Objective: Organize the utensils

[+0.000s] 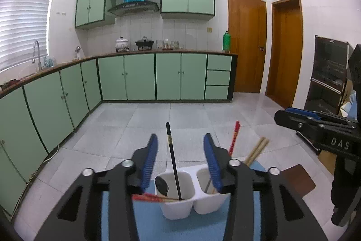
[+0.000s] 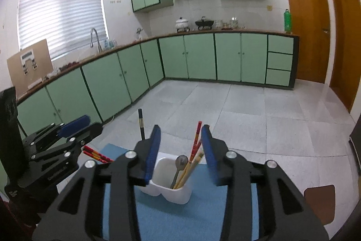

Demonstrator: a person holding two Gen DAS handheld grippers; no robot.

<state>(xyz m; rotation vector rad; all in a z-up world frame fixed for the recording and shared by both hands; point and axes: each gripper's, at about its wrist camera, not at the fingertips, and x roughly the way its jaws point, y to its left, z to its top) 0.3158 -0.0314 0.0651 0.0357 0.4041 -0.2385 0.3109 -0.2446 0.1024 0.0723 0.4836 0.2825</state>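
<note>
White two-compartment holder (image 1: pixel 180 207) stood on blue mat. Left compartment: black chopstick (image 1: pixel 172 159) upright, leaning toward 12 o'clock; dark spoon (image 1: pixel 162 185); red chopsticks (image 1: pixel 151 197) lying across rim toward 9 o'clock. Right compartment: red chopstick (image 1: pixel 234 138), wooden chopsticks (image 1: pixel 257 150), tilted toward 1 o'clock.

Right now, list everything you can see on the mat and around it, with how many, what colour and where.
holder: one, white, two compartments, on the mat
mat: one, blue, under the holder
black chopstick: one, upright in the compartment with the dark spoon
dark spoon: one, same compartment
red chopsticks: a pair, lying tilted over that compartment's rim
metal spoon: one, in the other compartment
tan chopsticks: a pair, other compartment
red chopstick: at least one, other compartment
cabinets: many, green, along the walls
left claw: open, above the holder
right claw: open, above the holder
</note>
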